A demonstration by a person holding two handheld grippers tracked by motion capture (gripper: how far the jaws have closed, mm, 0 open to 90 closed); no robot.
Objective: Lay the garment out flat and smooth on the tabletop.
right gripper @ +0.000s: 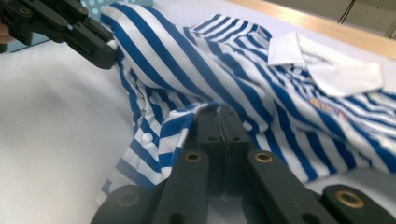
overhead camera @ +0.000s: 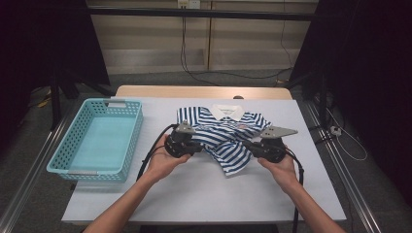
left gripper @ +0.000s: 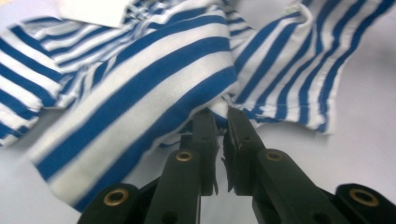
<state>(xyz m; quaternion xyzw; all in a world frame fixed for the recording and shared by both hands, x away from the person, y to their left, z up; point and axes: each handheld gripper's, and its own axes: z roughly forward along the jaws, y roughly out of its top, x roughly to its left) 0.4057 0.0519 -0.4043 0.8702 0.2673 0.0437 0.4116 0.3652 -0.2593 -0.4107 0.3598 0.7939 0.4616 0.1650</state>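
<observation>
The soft, light blue-and-white striped polo shirt [overhead camera: 221, 136] is lying mid-surface, sagging between two pinches: the left gripper [left gripper: 218, 112] and right gripper [right gripper: 219, 112] are each clamping a hem fold. Limp cloth is likely needing edge grips. The white surface [overhead camera: 194, 189] is offering room; the turquoise plastic basket [overhead camera: 97, 138] is sitting left.
</observation>
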